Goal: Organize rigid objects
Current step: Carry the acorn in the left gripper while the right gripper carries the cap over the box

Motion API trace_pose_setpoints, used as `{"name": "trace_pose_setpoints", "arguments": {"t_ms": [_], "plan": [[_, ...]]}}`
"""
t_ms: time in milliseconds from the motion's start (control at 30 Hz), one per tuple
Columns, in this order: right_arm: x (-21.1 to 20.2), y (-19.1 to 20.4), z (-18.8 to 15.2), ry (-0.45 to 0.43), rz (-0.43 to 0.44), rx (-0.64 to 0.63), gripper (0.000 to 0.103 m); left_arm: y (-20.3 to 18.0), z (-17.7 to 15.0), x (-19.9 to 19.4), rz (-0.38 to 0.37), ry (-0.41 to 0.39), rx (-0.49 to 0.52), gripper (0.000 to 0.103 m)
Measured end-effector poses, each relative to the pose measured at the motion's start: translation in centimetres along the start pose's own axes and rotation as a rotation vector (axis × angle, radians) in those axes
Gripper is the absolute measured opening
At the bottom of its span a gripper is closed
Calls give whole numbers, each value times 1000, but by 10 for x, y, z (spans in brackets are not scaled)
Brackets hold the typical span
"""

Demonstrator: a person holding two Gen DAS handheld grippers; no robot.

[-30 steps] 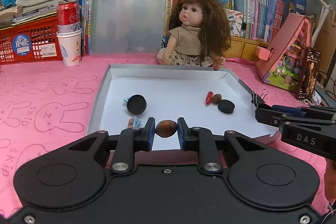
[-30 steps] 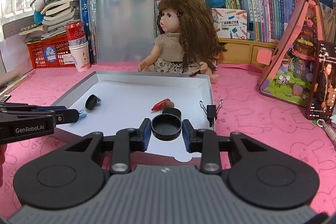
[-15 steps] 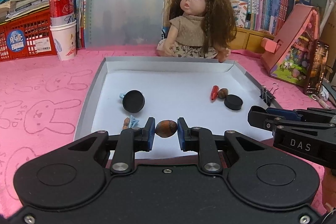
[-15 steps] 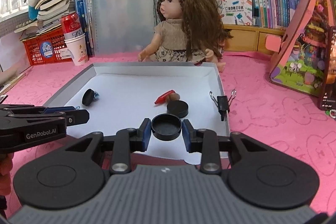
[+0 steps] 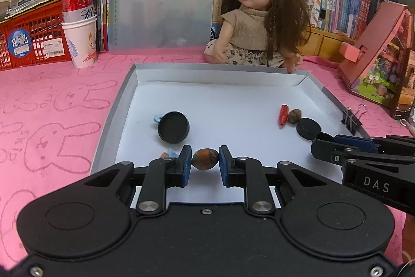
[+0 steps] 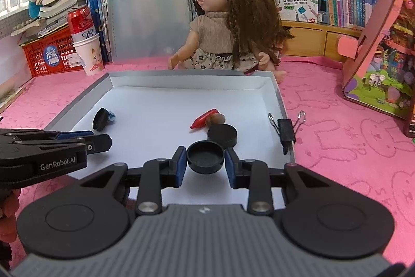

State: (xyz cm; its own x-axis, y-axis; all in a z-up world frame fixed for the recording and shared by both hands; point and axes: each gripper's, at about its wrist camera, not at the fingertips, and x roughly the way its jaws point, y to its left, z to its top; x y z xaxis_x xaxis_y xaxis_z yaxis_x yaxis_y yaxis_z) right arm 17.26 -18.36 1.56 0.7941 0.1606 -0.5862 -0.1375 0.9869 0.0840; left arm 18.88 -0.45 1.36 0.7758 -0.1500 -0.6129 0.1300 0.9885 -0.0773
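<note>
2 tongs hover over the white tray (image 5: pixel 122 105): the left tongs (image 5: pixel 205 160) pinch a brown nut (image 5: pixel 205 159), the right tongs (image 6: pixel 205 159) clamp a black round cap (image 6: pixel 205 157).

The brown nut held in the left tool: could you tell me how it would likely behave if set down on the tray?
The brown nut looks oval and smooth, so it would probably roll on the flat white tray. It seems hard, since the left tool pinches it without denting. Only its narrow sides are gripped, so it may slip.
</note>
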Motion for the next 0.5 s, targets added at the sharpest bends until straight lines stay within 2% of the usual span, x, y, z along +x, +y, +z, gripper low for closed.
{"name": "trace_pose_setpoints", "arguments": {"t_ms": [233, 500], "plan": [[21, -6, 7, 48, 27, 33, 36, 5, 8, 16, 14, 14, -10, 21], [38, -9, 19, 53, 6, 38, 36, 10, 16, 31, 43, 18, -15, 21]]}}
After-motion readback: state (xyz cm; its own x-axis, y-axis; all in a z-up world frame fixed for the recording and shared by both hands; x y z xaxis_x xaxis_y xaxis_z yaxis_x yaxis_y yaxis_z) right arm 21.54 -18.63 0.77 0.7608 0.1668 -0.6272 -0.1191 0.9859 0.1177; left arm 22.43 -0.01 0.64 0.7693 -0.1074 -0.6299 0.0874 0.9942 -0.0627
